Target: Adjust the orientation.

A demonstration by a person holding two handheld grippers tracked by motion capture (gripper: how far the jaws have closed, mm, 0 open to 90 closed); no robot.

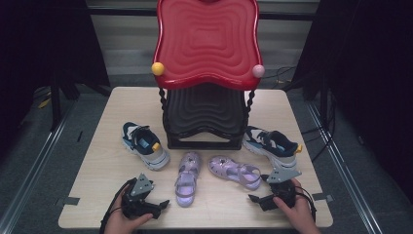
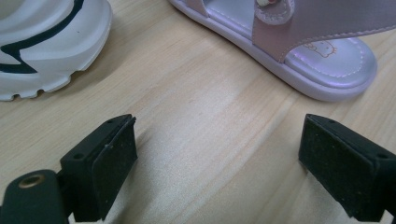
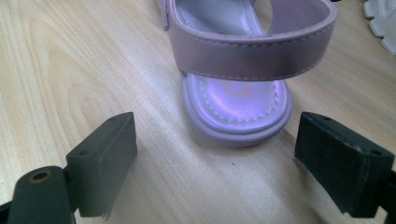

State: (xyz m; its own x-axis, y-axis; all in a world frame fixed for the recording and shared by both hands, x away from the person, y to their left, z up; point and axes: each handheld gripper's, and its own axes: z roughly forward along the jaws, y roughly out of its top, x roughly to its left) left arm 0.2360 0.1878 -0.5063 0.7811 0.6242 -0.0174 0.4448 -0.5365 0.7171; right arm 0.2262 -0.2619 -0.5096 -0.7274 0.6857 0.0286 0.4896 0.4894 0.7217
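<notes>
Two lilac sandals lie near the front of the wooden table: one (image 1: 186, 178) pointing toward me, the other (image 1: 234, 170) angled to the right. My left gripper (image 1: 163, 204) rests open on the table just left of the first sandal's heel (image 2: 327, 65). My right gripper (image 1: 253, 199) is open too, its jaws wide apart just short of the second sandal's heel (image 3: 238, 109). A navy and white sneaker (image 1: 144, 145) sits at the left, its white sole (image 2: 46, 42) close to the left gripper. A matching sneaker (image 1: 272, 144) sits at the right.
A two-tier shoe rack stands at the back middle of the table, with a red wavy top shelf (image 1: 207, 41) and a black lower shelf (image 1: 204, 109). Bare table top (image 1: 214, 204) lies between the two grippers.
</notes>
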